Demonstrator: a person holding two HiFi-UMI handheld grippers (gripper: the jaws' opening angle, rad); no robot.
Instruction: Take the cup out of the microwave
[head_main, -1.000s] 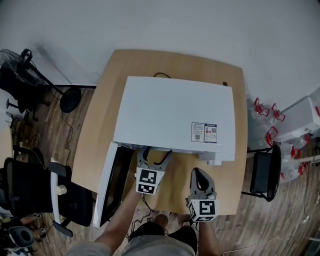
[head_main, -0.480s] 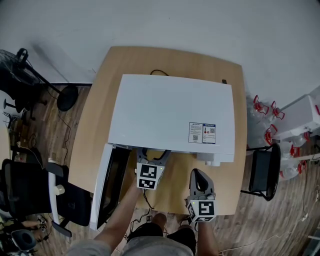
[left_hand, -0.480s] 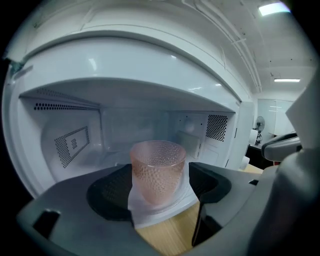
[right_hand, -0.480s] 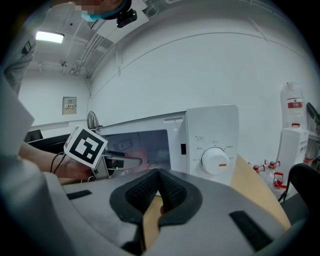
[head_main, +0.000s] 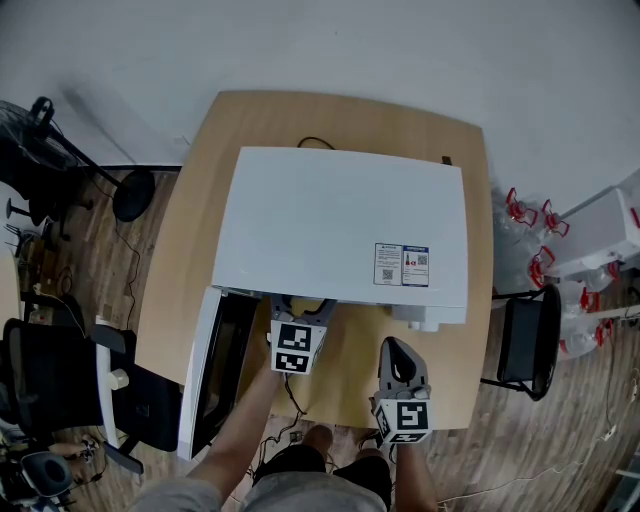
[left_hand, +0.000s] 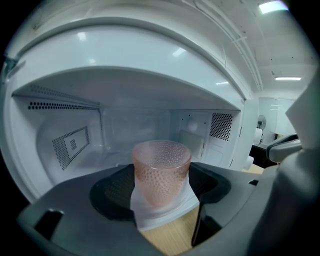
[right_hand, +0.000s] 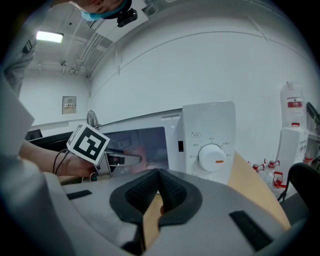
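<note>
Left gripper (head_main: 300, 310) has reached farther into the microwave (head_main: 340, 220) — jaws spread around the cup (left_hand: 161, 170); right gripper (head_main: 397, 350) closed.

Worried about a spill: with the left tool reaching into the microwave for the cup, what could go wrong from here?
The left tool has its jaws apart, one on either side of the pink cup. The cup tapers toward its base, so an off-centre squeeze might tip it or let it slip. On the way out, it must clear the microwave roof and front edge, and a careless lift could knock it.
</note>
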